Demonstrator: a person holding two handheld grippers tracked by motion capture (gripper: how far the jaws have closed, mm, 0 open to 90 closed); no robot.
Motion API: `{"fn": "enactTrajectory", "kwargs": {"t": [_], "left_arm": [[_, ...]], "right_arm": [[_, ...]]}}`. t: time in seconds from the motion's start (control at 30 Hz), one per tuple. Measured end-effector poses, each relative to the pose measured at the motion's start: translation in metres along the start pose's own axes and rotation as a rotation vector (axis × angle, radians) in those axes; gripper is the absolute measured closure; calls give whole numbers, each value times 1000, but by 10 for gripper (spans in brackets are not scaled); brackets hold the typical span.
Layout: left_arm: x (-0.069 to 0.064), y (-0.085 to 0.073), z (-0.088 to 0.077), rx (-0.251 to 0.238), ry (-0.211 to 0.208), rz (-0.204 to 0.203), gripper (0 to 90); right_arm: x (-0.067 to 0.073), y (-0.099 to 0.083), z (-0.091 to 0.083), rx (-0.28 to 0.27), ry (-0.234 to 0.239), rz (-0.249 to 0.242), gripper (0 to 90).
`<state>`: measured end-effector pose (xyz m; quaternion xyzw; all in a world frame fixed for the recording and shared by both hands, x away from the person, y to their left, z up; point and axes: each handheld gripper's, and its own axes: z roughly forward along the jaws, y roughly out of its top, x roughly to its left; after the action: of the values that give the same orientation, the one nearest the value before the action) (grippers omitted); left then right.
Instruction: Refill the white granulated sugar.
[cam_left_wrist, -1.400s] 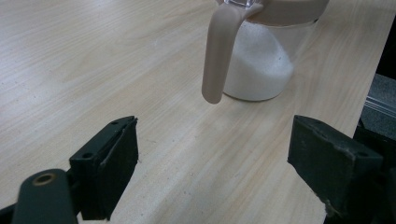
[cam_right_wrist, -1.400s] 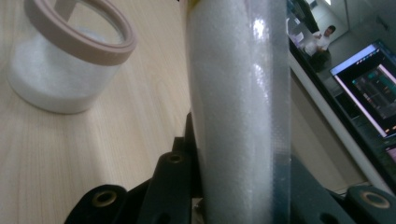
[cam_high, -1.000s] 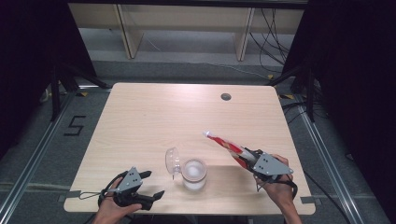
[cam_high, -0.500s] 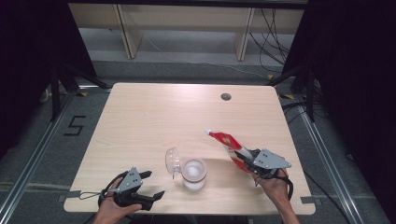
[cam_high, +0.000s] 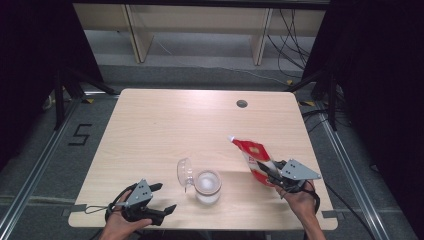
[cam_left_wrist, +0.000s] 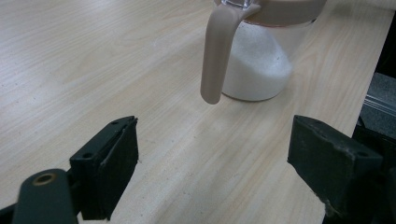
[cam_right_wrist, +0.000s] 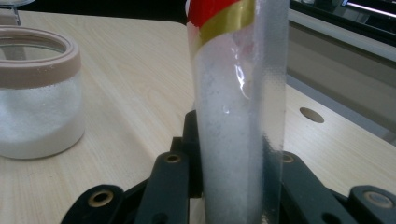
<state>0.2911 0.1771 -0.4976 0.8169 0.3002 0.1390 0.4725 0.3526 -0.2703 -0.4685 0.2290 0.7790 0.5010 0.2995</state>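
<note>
High view: a pale wooden desk (cam_high: 165, 130) carries a clear glass jar with a beige rim (cam_high: 207, 186), part-filled with white grains, near the middle of the desk's near edge. Its clear hinged lid (cam_high: 184, 172) stands open, tipped toward the left. A small round dark grommet hole (cam_high: 242, 104) sits near the far edge, well apart from everything else. The red, white and gold plastic pouch (cam_high: 254, 158) lies toward the near right corner, slanting up and away toward the far left, its top end free above the wood, just right of the jar with nothing between them. The right gripper (cam_high: 272, 176) grips the pouch's lower end; the hand comes in from the near edge with the wrist angled inward. The left gripper (cam_high: 164, 199) rests by the near left corner, pointing right toward the jar, its jaws spread apart on nothing.

Left gripper view: both black jaws stand wide over bare wood, and the jar's beige handle (cam_left_wrist: 215, 56) hangs just ahead, apart from them.

Right gripper view: the pouch's clear lower part, holding white grains, rises between the jaws, which press on it; they have just been opening slightly yet the pouch stays clamped. The jar stands to the left.

Against a second ago, the pouch is steeper and nearer the jar; the left gripper has stayed put.
</note>
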Motion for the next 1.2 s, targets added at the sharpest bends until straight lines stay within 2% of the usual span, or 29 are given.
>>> {"fn": "enactTrajectory", "kwargs": {"t": [0.1,0.13,0.17,0.23,0.4,0.43,0.47,0.5,0.53,0.57,0.67,0.73,0.77,0.8,0.83,0.87,0.9,0.97,1.0,1.03,1.07,1.1,1.13,1.17,1.2], "left_arm": [[1,0,0,9,6,11,158],[-1,0,1,-10,-2,-11,158],[1,1,-1,12,6,26,158],[2,1,0,2,0,34,157],[2,1,-1,1,-6,29,158],[2,1,-1,2,-8,29,157],[2,1,-1,3,-2,34,158],[2,1,-1,2,-1,33,158],[2,1,-1,2,0,33,158],[2,1,-1,2,0,32,158],[2,1,0,1,-3,30,158],[2,1,-1,9,2,40,158],[3,1,-1,15,4,48,158],[3,1,-1,15,3,46,158],[0,0,0,0,-1,-1,157],[0,1,0,0,-2,10,158],[-1,0,1,-4,-4,-4,158],[-1,1,1,-5,-4,-5,158],[-1,1,1,-5,-3,-4,158],[-1,0,1,-5,-3,-4,158],[-1,0,1,-5,-3,-4,158],[-1,0,0,-4,-2,-1,158],[0,1,0,-3,-3,7,158],[-1,0,0,-4,-2,-4,158],[-1,0,0,-5,-2,-2,158]], "right_arm": [[1,0,-3,14,2,9,766],[0,0,-4,20,-1,14,762],[0,-1,-5,22,-5,17,760],[0,-1,-6,22,-12,25,758],[1,-2,-11,34,-24,34,750],[1,-2,-12,35,-21,46,749],[0,-3,-14,32,-39,49,747],[1,-4,-15,36,-29,70,746],[-1,-5,-16,37,-41,53,746],[2,-6,-19,45,-42,107,746],[-1,-9,-23,52,-48,105,744],[-1,-11,-25,51,-43,119,742],[0,-12,-28,58,-51,146,741],[-1,-13,-29,58,-59,144,739],[-1,-14,-30,61,-63,146,736],[-1,-15,-32,70,-52,166,734],[-3,-16,-33,58,-65,163,729],[-4,-19,-35,40,-75,203,718],[-3,-20,-38,53,-72,237,710],[-4,-21,-38,44,-67,234,689],[-4,-21,-39,42,-77,242,635],[-2,-21,-39,43,-74,287,573],[-3,-21,-39,47,-78,290,546],[0,-21,-41,61,-95,309,531],[0,-21,-41,52,-96,307,501]]}}
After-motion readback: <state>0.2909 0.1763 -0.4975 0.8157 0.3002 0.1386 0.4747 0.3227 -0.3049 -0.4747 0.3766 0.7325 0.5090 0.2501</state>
